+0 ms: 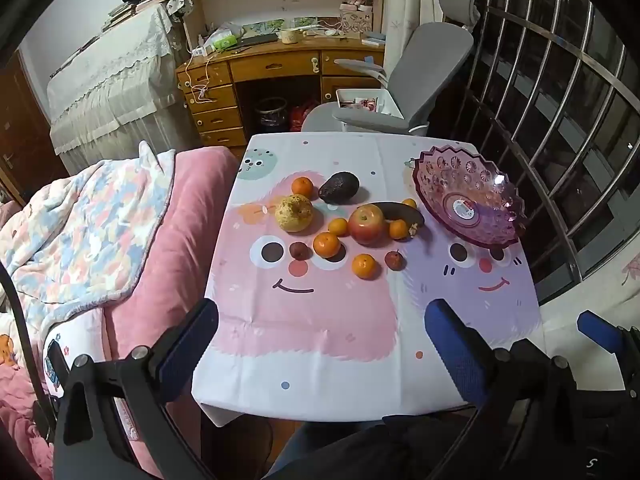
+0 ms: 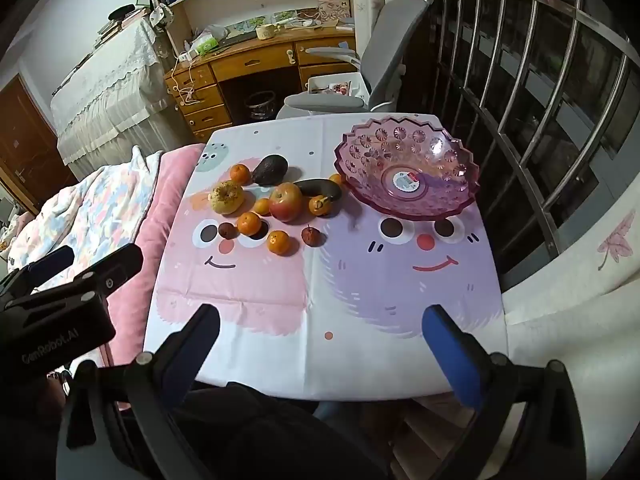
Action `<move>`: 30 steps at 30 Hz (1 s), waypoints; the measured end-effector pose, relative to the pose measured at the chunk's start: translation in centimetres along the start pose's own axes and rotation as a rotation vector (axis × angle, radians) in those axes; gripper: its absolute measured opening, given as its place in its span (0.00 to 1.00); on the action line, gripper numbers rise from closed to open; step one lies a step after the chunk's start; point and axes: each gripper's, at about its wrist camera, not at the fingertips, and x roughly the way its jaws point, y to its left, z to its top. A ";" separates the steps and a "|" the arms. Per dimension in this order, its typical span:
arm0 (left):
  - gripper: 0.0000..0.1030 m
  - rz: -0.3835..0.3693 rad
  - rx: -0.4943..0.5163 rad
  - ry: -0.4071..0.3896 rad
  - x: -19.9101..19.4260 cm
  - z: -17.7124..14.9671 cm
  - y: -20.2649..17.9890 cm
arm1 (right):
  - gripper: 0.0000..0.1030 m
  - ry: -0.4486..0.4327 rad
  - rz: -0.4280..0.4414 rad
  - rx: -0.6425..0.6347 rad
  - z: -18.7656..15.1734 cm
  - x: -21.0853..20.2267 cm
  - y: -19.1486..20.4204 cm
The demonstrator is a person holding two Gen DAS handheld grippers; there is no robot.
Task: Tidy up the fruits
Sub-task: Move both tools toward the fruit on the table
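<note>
Right wrist: bare tablecloth (image 2: 400,280) before bowl (image 2: 408,168)

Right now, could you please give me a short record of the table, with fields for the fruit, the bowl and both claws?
surface: table under a cartoon-face cloth
bowl: pink glass bowl, far right, no fruit in it
fruit: all loose on the cloth, left of the bowl
large fruit: red apple, yellow pear, dark avocado
small fruit: several tangerines, nearest one
left claw: open, holding nothing, over the near edge
right claw: open, holding nothing, over the near edge
progress: nothing sorted yet
</note>
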 end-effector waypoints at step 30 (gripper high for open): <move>1.00 0.027 -0.031 0.032 0.7 -0.2 -0.2 | 0.99 0.029 0.012 -0.039 1.1 1.0 -1.1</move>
